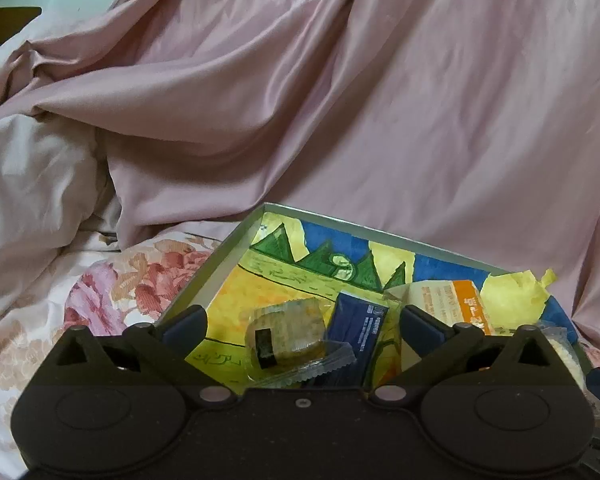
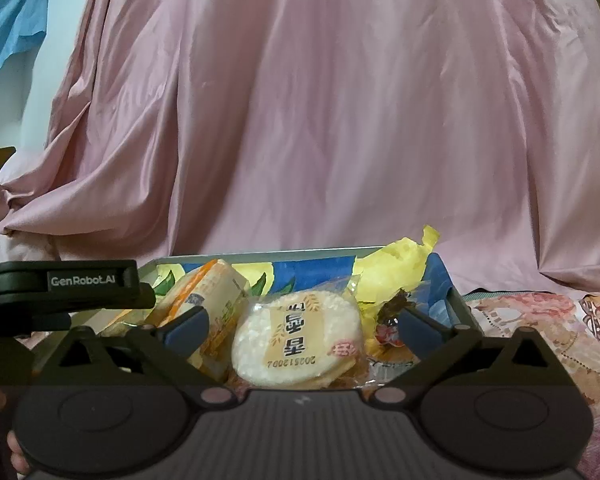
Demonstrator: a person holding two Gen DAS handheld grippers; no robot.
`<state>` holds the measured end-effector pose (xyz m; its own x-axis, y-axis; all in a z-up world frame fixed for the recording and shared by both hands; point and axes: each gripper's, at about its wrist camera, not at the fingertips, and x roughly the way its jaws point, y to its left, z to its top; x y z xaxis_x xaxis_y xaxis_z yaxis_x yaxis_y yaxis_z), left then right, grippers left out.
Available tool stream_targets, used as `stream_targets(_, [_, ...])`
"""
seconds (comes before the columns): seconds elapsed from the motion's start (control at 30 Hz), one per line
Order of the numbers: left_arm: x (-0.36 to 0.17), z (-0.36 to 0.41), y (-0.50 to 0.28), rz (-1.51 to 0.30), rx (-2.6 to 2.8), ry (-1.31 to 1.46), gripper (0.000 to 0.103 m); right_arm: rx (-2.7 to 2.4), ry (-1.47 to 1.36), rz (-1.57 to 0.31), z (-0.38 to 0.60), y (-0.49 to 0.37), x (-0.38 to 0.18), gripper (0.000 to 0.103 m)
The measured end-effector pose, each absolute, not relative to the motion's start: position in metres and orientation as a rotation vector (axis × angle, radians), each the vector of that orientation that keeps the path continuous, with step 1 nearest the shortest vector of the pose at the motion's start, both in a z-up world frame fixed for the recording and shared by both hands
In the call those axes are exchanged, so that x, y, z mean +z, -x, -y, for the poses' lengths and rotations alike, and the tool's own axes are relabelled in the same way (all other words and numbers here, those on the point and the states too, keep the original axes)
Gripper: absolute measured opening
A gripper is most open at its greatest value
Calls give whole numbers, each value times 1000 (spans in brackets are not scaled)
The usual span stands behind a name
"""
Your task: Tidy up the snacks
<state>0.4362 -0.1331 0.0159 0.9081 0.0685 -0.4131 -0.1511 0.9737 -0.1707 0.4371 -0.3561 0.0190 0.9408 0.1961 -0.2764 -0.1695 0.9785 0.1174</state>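
Note:
A shallow tray (image 1: 220,258), lined with a painted yellow, blue and green sheet, lies on the bed and holds the snacks. My left gripper (image 1: 303,326) is open over the tray's near left part. A clear-wrapped round snack with a dark label (image 1: 284,334) and a dark blue packet (image 1: 358,328) lie between its fingers, ungripped. An orange-and-white packet (image 1: 454,304) lies beyond the right finger. My right gripper (image 2: 302,326) is open too, with a round white rice cracker in clear wrap (image 2: 296,340) between its fingers. The orange-and-white packet (image 2: 208,300) leans at the cracker's left.
A pink satin cover (image 1: 340,100) is heaped behind the tray, which rests on a floral sheet (image 1: 112,292). Torn yellow paper (image 2: 396,272) sticks up at the tray's far right corner, above a small dark-wrapped snack (image 2: 392,316). The left gripper's black housing (image 2: 60,284) fills the right wrist view's left edge.

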Motion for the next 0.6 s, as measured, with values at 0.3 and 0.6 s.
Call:
stream_targets(0.3, [23,136,-429,-383,142,170,102,164,-120,-258,362,-433,23,103])
stream_targets(0.6, [37,140,-413,-362,149,156,102,142,-149,-218,368,-424,33,103])
